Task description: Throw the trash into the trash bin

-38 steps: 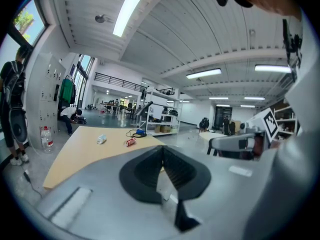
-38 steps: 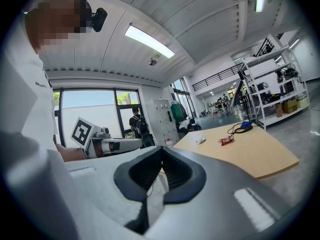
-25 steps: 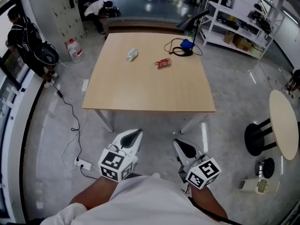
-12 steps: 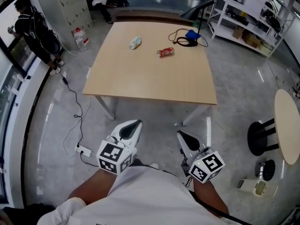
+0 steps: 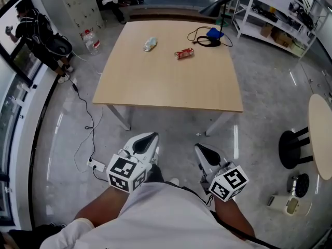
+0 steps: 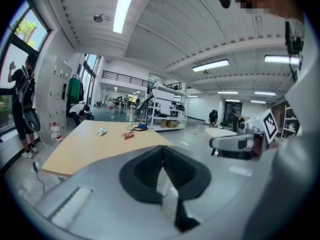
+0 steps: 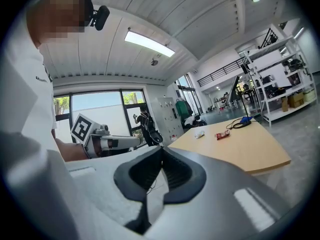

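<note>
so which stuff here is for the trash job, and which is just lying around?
Job: red can, crushed bottle, left gripper and right gripper (both shut, empty). No bin in view.
Lying about: blue item with black cable, floor water bottles, power strip, stool.

Probably a lab; shelving racks (image 5: 276, 18), lockers (image 5: 78, 3), worktable (image 5: 166, 82).

A wooden table (image 5: 166, 82) stands on a glossy grey floor (image 5: 264, 123). White shelving (image 5: 270, 14) stands beyond it; strip lights (image 6: 123, 6) glow overhead.
</note>
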A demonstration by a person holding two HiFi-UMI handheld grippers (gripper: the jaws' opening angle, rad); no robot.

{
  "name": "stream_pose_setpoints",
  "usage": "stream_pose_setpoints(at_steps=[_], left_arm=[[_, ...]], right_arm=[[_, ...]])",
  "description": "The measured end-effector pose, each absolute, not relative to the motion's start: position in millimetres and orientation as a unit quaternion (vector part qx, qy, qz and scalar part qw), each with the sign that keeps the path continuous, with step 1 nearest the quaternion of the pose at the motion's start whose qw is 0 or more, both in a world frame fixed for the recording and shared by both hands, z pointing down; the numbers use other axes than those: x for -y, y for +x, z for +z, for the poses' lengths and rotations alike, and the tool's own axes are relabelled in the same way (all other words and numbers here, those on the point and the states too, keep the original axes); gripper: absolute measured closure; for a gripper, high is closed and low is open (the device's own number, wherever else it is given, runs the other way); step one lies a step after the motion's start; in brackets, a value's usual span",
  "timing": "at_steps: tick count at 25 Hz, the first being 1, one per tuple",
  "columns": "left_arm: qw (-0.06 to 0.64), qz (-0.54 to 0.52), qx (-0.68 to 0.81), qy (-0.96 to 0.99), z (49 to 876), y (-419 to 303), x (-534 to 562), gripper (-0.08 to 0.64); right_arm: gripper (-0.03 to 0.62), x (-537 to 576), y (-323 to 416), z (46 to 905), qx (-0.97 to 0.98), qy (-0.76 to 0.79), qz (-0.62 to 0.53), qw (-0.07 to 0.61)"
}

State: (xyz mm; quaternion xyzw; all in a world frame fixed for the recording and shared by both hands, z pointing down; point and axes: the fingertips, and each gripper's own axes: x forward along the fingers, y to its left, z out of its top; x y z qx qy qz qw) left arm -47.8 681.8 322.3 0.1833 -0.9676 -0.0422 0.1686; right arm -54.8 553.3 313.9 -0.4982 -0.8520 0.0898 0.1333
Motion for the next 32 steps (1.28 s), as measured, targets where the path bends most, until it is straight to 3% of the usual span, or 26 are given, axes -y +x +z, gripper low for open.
stream_pose_setpoints(at_steps=[32], left_arm=[[0.165, -0.055, 0.962, 0.209, 330.2, -206.6, -771.1, 0.554]], right_arm=[[0.589, -644.9, -206.2, 318.5, 0.865, -0.472, 0.056, 0.160]])
